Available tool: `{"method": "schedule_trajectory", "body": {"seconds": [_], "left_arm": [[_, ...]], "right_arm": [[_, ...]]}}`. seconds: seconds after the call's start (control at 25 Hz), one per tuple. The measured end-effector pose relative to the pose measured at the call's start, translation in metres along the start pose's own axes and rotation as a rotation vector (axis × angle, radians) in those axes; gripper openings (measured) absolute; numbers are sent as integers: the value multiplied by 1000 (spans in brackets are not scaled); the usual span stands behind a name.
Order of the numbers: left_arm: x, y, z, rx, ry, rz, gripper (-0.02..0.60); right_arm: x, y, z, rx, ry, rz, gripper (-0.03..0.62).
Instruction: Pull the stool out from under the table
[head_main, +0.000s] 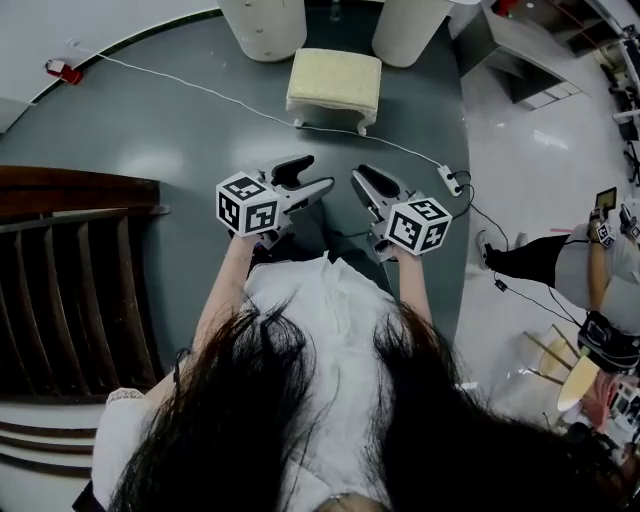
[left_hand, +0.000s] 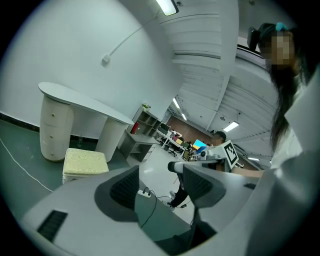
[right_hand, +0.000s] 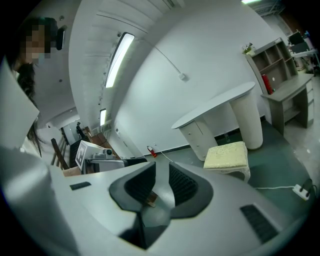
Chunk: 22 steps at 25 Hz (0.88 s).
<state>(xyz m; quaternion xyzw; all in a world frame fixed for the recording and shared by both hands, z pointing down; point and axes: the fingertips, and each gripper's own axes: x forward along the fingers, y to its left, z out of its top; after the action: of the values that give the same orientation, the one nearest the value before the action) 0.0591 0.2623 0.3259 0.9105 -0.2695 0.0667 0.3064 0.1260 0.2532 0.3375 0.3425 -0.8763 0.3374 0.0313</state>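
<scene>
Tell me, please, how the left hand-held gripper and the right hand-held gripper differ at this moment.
The left hand-held gripper has its jaws wide apart; the right hand-held gripper shows only a narrow gap. In the head view the left one points to the picture's upper right, the right one to its upper left. Both are empty, bear a marker cube and are apart from the stool.

Quick count: one stool, one table, two grippers (left gripper, right gripper), one power strip, one white cable.
</scene>
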Motion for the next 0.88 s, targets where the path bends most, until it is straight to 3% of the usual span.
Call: {"method": "schedule_trajectory", "body": {"seconds": [0.32,0.88], "left_arm": [[-16,-22,-14,8,-37,23,127],[-32,-31,-26,21,-37,44,94]], "right_arm": [[-15,22,-19,-51,24,45,93],[-24,43,-30,-132,38,66,69]]}}
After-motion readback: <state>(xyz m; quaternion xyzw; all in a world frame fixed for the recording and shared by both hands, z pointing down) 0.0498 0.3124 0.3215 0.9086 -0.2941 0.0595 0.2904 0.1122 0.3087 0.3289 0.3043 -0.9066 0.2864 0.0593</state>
